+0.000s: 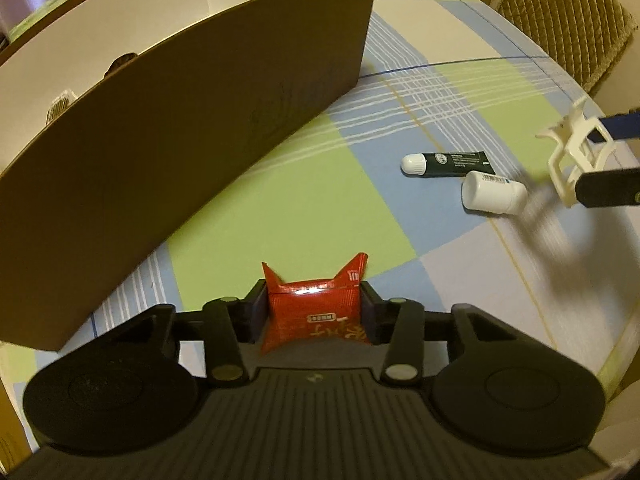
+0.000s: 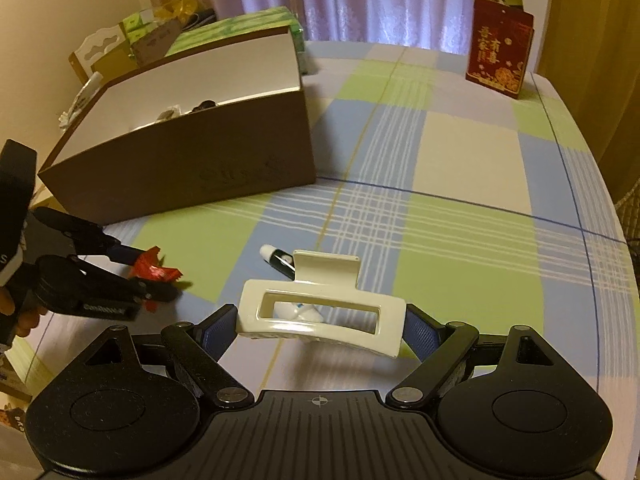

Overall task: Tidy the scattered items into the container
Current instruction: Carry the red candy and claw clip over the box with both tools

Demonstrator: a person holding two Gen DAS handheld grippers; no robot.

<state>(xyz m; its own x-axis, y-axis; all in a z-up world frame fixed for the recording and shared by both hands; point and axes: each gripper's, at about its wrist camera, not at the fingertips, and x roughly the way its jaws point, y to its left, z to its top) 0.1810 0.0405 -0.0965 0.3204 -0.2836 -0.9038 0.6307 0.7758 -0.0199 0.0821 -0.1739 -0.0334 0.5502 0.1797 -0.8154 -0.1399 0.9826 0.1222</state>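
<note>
In the left wrist view, the left gripper (image 1: 316, 312) has its jaws closed on a crinkled red sachet (image 1: 316, 308) with pointed corners, held above the checked counter (image 1: 280, 200) beside the brown box (image 1: 180, 128). A dark green tube (image 1: 448, 162) and a white bottle (image 1: 494, 192) lie on their sides (just beside each other) to the right.

In the right wrist view, the right gripper (image 2: 320, 326) clamps a cream hair claw clip (image 2: 320, 312) crosswise between its jaws, above the counter, well apart from the white-lined box.
</note>
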